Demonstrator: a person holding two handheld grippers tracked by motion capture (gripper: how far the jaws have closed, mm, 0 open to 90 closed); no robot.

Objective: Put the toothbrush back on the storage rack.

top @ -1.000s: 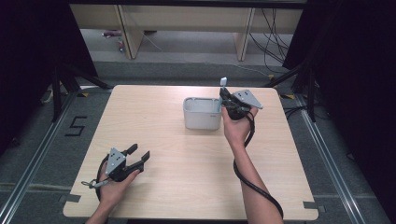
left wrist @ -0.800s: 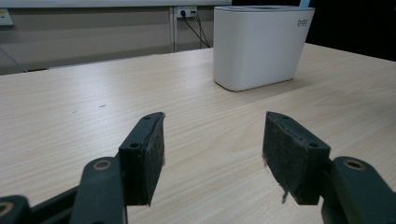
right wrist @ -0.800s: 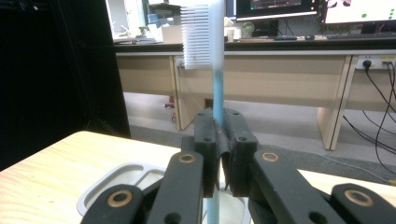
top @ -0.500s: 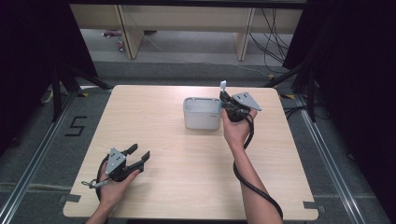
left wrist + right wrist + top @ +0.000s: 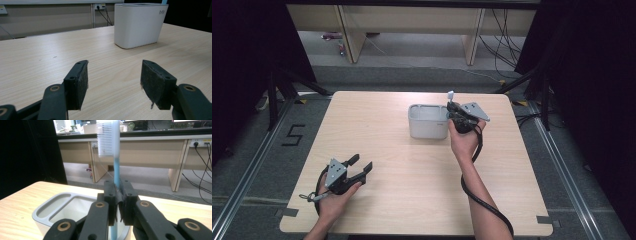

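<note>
Right gripper (image 5: pixel 455 111) is clenched on a toothbrush (image 5: pixel 115 160), held upright, blue handle pinched between the pads, white bristle head on top. It hangs at the right end of the white holder (image 5: pixel 428 121), handle end dipping at the rim of the near compartment; whether it touches the bottom, can't tell. Holder sits on the far half of the wooden table (image 5: pixel 412 175). Left gripper (image 5: pixel 360 165) rests low near the front left edge, jaws apart, nothing between them, well apart from the holder.
</note>
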